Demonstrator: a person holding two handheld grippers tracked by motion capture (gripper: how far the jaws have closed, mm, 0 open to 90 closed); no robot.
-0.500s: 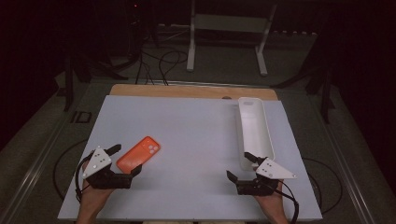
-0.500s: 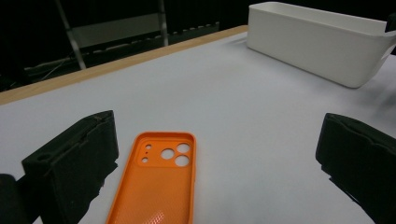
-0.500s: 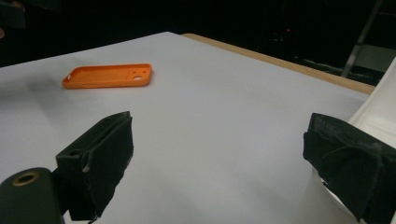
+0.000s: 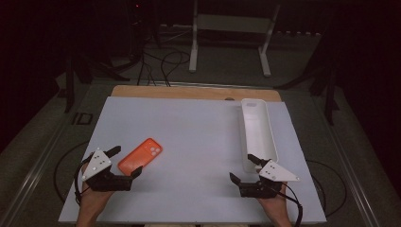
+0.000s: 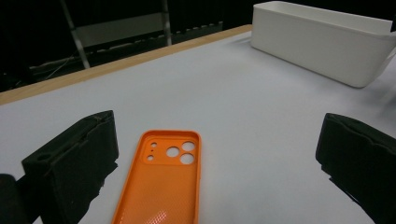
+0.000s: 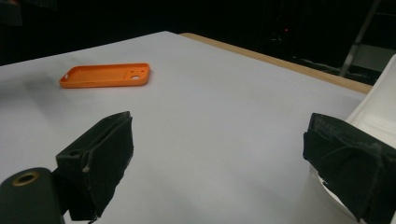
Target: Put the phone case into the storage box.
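A long white bin (image 4: pixel 257 135) stands on the right part of the table (image 4: pixel 198 127), which has a white cover.

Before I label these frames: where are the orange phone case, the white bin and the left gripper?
orange phone case (image 5: pixel 163 186): left gripper view, on its ribbed inner face.
white bin (image 4: pixel 257 130): high view, on its inside floor.
left gripper (image 4: pixel 126 161): high view, midway between its open fingertips.

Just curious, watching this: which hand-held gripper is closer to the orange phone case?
The left hand-held gripper: its open jaws sit either side of the orange phone case. The right hand-held gripper is across the table, beside the white tray.
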